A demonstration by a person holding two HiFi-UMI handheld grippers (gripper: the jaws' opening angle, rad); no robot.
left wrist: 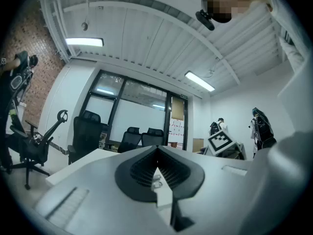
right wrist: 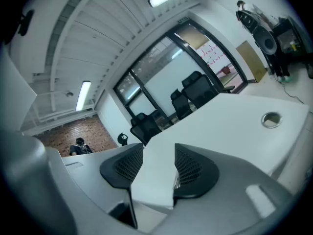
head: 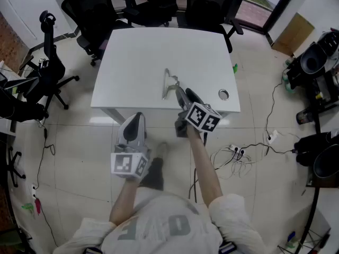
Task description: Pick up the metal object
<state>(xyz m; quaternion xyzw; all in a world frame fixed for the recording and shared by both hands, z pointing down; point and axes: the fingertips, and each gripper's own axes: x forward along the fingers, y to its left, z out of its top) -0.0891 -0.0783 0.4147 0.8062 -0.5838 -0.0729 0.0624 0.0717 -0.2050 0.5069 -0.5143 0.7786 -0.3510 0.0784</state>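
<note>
The metal object [head: 168, 83], a thin shiny bent piece, lies on the white table [head: 137, 62] near its front edge. My right gripper [head: 178, 91] reaches over that edge, and its tips are right beside the object's right side. In the right gripper view its jaws [right wrist: 159, 153] stand open with white tabletop showing in the gap. Only a thin shiny sliver shows by the right pad [right wrist: 188, 166]. My left gripper [head: 137, 116] hangs below the table's front edge, over the floor. In the left gripper view its jaws [left wrist: 156, 166] are shut with nothing between them.
A round cable grommet [head: 223, 94] sits in the table's front right corner, also seen from the right gripper as the grommet [right wrist: 271, 119]. Black office chairs [head: 95, 15] stand behind and left of the table. Cables [head: 238, 153] lie on the tiled floor at right.
</note>
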